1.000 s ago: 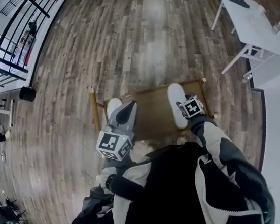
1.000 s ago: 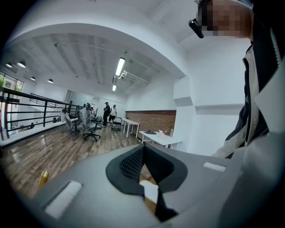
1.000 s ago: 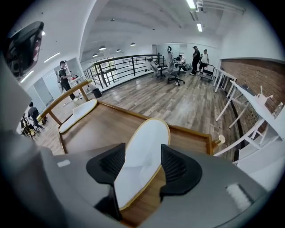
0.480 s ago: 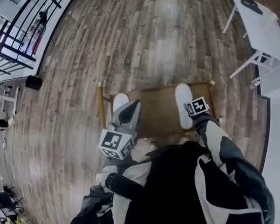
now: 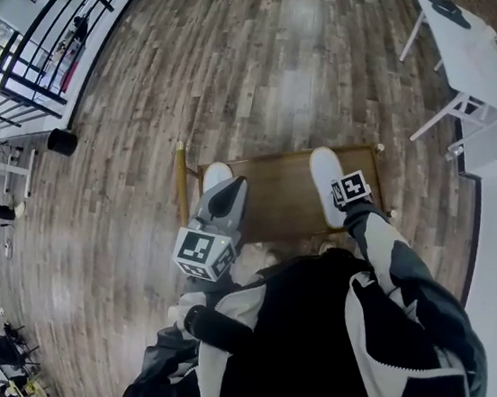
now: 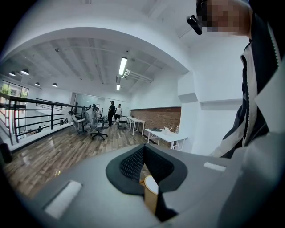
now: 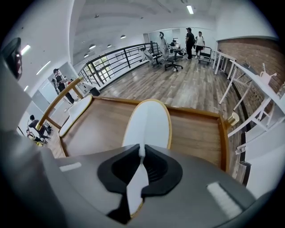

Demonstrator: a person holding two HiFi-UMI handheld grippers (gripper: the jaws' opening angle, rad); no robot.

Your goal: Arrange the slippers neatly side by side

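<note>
Slippers [image 5: 324,189], two white ones, were both on the wooden worktop [image 7: 196,129], well apart from each other. The right slipper [image 7: 149,122] lay flat and ran straight away from the right tool [image 7: 142,151]. That tool's jaws had just been closing and now pinched the thin heel edge between them. The left slipper [image 7: 75,113] lay far to that tool's left, along the worktop's edge. The left tool [image 6: 143,153] was shut tight on a tan-rimmed white sliver. I took this to be the left slipper's heel, though so little of it showed that I would not swear to it.

With both heels apparently gripped, the job seemed to be closing the gap between the pair. It would go best if each slipper were raised only enough to clear the wood and kept level, so the sole does not droop from the pinch. The two should then be brought in until their long sides run parallel, with toes pointing the same way and heels in line. Each sole should lie fully flat before the jaws part, or the slipper may twist as it drops.

The worktop had a raised rim [image 7: 222,142] all round, so it served as a shallow tray. It held only the two slippers, and bare wood lay between them.
</note>
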